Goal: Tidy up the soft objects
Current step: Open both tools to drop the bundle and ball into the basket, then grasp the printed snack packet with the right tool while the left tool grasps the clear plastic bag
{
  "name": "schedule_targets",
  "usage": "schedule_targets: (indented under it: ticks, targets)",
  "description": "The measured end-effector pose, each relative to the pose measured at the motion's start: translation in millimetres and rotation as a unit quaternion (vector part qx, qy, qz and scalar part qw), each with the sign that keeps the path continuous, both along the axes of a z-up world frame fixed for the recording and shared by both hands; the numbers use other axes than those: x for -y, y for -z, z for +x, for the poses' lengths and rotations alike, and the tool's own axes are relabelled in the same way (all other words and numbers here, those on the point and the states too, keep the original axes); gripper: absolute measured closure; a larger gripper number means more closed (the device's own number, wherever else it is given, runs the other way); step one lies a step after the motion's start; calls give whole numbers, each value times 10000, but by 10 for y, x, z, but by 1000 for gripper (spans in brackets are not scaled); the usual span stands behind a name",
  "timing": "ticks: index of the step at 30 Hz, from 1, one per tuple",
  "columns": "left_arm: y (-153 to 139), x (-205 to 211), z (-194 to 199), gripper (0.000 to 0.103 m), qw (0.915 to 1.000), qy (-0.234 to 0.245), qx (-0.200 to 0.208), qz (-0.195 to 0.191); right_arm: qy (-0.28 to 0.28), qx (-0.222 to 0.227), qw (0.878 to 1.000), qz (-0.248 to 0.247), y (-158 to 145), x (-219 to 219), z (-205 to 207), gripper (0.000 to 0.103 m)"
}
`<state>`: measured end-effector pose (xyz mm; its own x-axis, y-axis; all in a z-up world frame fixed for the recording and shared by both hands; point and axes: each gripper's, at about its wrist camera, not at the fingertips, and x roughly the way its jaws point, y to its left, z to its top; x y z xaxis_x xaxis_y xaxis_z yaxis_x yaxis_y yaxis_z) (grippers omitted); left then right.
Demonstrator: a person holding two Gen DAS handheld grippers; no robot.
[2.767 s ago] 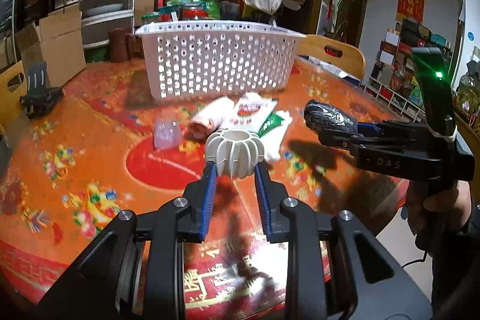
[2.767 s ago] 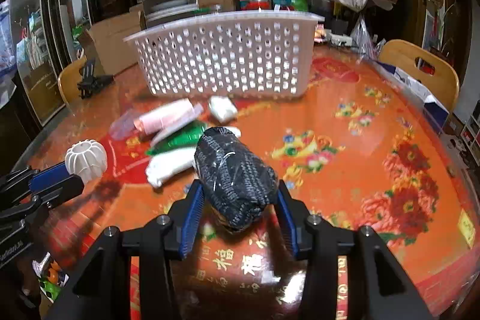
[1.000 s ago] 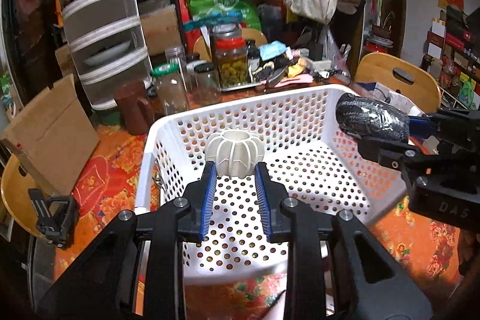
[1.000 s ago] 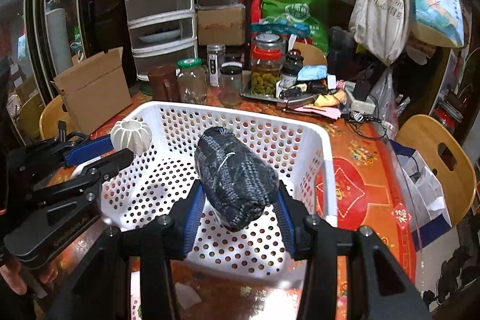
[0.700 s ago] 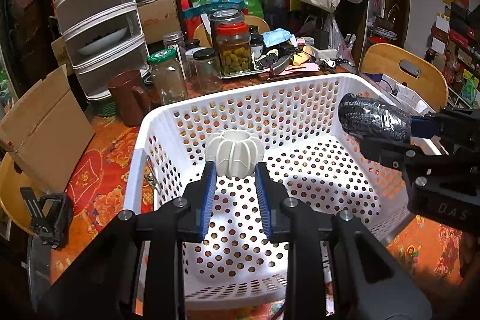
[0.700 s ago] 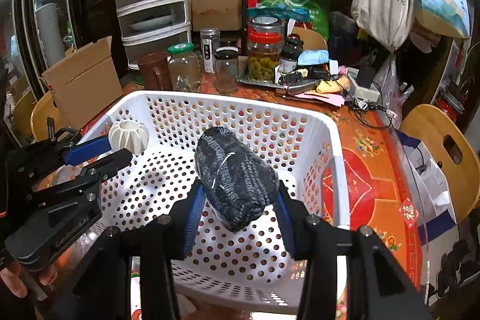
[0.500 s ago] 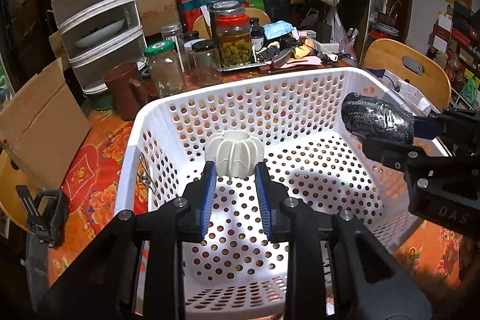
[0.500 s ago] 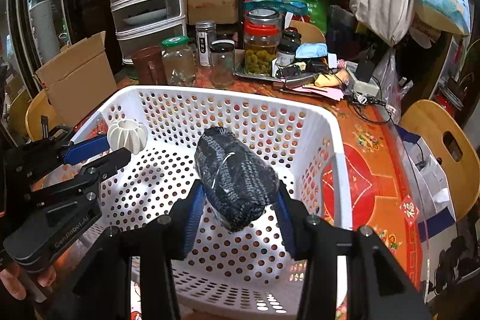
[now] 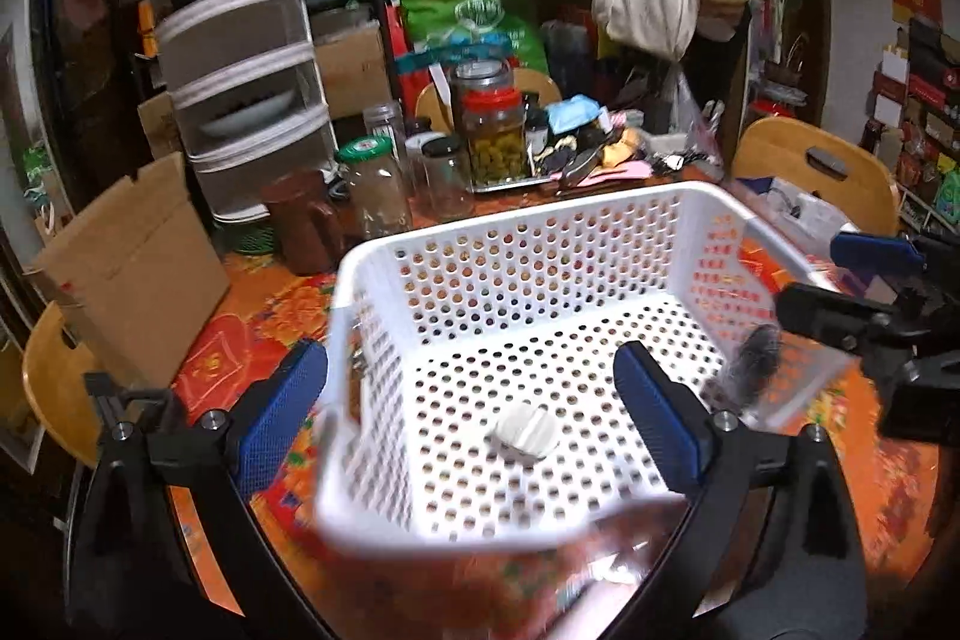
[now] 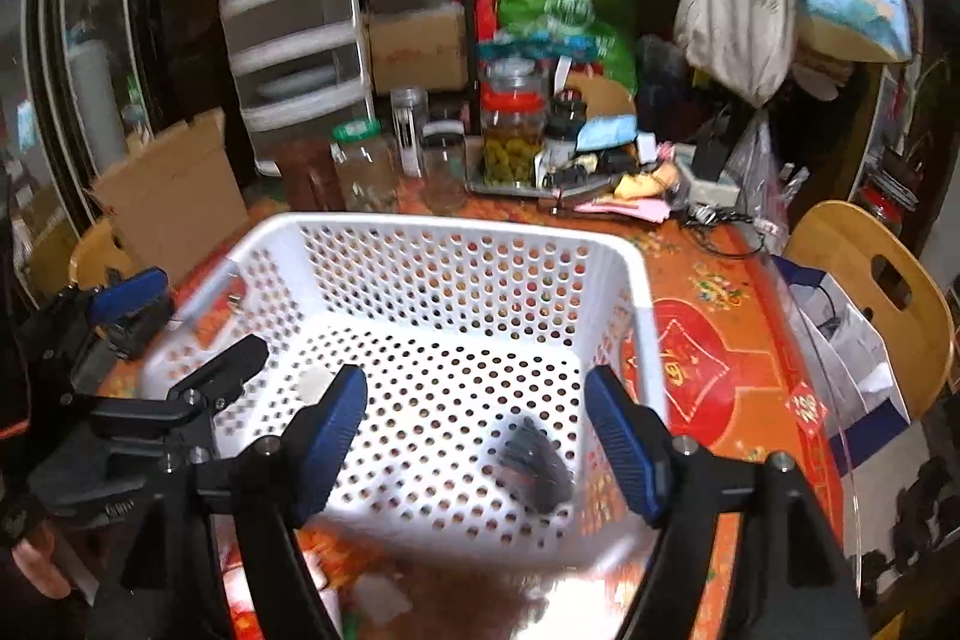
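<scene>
Both objects have left the grippers since half a second ago: the white ball (image 9: 527, 431) and the dark roll (image 10: 536, 462) were then clamped above the basket, and now they are inside it. The left gripper (image 9: 470, 412) has its jaws opening, wide apart, with nothing pressed between the blue pads; the ball shows below and between them, on or just above the perforated floor of the basket (image 9: 510, 211), blurred. The right gripper (image 10: 477, 433) likewise has its jaws opening, spread apart and gripping nothing. The roll shows blurred at the near right of the basket floor, close to the right wall; whether it has come to rest cannot be told. In the left wrist view the roll (image 9: 750, 361) appears as a dark smear by the basket's right wall, under the right gripper's fingers (image 9: 876, 250). In the right wrist view the left gripper (image 10: 180, 328) stands over the basket's left rim.

The basket sits on a table (image 10: 720, 316) with an orange flowered cover. Beyond its far wall stand glass jars (image 9: 495, 130), a brown mug (image 9: 306, 223) and a tray of clutter. A cardboard box (image 9: 135, 268) leans at the far left, and wooden chairs (image 10: 876, 280) stand around the table.
</scene>
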<state>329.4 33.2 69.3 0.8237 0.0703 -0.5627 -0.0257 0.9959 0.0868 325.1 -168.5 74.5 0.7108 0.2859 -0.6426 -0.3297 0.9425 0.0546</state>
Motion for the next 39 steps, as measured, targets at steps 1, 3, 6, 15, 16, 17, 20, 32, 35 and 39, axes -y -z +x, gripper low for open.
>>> schedule_targets:
  ticks: [1,3,6,15,16,17,20,32,35,39]
  targets:
    - [-61,-41,-163,7,10000,15,28,-65,21,52,10000,77,-19,58,-140,25]
    - [-130,-137,-465,2,9997,99,35,-228,89,146,9994,315,10,228,-516,12]
    - [-43,-299,-999,0,9982,179,-30,-571,128,67,9988,464,265,381,-1007,10]
    - [943,-538,-1450,0,9894,-42,-1011,-1044,68,-1055,9893,1004,1239,318,-1609,10]
    - [993,-551,-1443,0,9887,-61,-1046,-1072,81,-1061,9891,1015,1255,307,-1622,10]
    - [1039,-581,-1448,0,9886,-121,-1042,-1078,80,-1041,9892,1028,1256,287,-1614,10]
    - [1122,-624,-1415,0,9879,-202,-1040,-1136,24,-953,9911,924,1261,213,-1605,10]
    - [1313,-660,-1119,3,9843,-165,-1240,-1248,-339,-1207,9907,522,1437,-224,-1351,21]
    - [1345,-650,-1104,5,9838,-134,-1279,-1251,-388,-1189,9913,420,1444,-300,-1328,25]
    - [1397,-636,-1077,7,9833,-91,-1331,-1239,-463,-1168,9919,167,1458,-445,-1274,29]
